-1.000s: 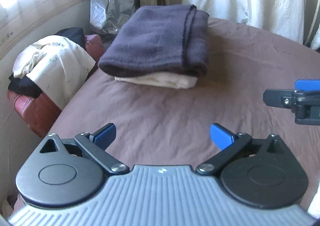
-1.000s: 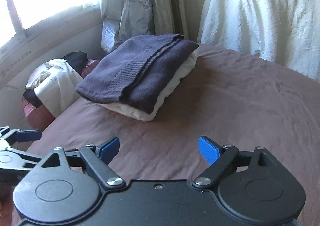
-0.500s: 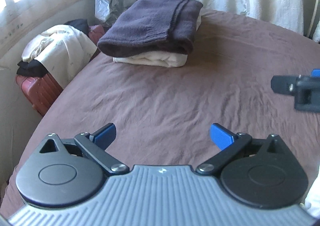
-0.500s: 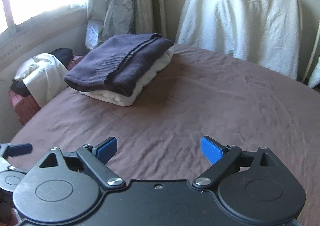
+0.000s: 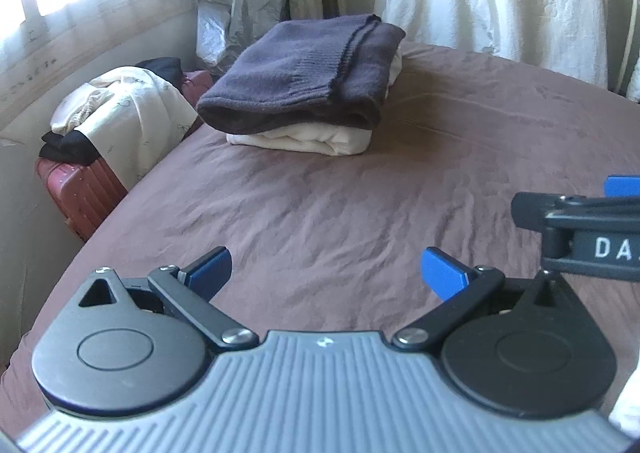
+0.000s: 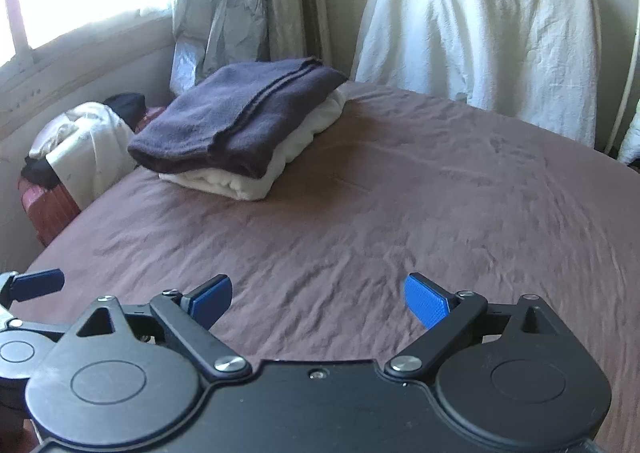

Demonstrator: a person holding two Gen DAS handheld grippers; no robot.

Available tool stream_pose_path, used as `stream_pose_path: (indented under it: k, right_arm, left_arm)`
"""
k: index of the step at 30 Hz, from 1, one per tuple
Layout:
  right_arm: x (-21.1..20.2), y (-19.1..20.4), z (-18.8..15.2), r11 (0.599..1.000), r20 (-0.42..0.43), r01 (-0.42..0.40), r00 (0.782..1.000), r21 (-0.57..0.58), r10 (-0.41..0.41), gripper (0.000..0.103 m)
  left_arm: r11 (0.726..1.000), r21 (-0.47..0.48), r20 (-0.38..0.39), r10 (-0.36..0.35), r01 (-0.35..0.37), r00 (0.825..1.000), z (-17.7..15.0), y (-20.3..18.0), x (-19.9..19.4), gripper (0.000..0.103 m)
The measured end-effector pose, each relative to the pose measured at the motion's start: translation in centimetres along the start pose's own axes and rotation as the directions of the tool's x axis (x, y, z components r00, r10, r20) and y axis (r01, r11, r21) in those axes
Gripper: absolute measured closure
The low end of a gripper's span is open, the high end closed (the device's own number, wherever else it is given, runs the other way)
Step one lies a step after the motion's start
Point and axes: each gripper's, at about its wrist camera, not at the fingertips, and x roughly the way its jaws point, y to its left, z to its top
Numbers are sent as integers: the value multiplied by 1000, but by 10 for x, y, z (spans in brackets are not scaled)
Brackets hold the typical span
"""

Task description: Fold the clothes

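Left wrist view: the left gripper [image 5: 327, 273] hovers with jaws spread and empty above the brown bedsheet [image 5: 360, 205]; a folded dark sweater [image 5: 304, 73] lies atop a folded white garment [image 5: 308, 141] at the far side. Right wrist view: the right gripper [image 6: 318, 299], jaws likewise apart and empty, faces the same stack, with unfolded clothes [image 6: 76, 137] heaped on a red suitcase [image 6: 48, 205] beside the bed.

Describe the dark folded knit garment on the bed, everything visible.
The dark purple-grey knit garment is folded into a thick rectangle with a ribbed band and a seam line across its top. It lies flat on a folded cream-white garment, near the far left corner of the brown bedsheet. Neither gripper touches it.
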Motion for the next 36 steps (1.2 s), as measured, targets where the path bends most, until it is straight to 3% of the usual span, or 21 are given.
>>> stream_pose_path:
  k: [13, 30, 36]
  right_arm:
    - [8, -3, -3, 1000, -9, 28, 1000, 7, -28, 7]
    - [20, -2, -6, 996, 1, 66, 998, 53, -66, 7]
    - [32, -6, -8, 995, -36, 79, 996, 57, -77, 7]
  left_arm:
    - [999, -2, 20, 37, -37, 999, -3, 4, 4, 0]
    - [999, -44, -31, 9, -10, 999, -9, 25, 17, 0]
    - [999, -34, -43, -15, 14, 999, -14, 29, 24, 0]
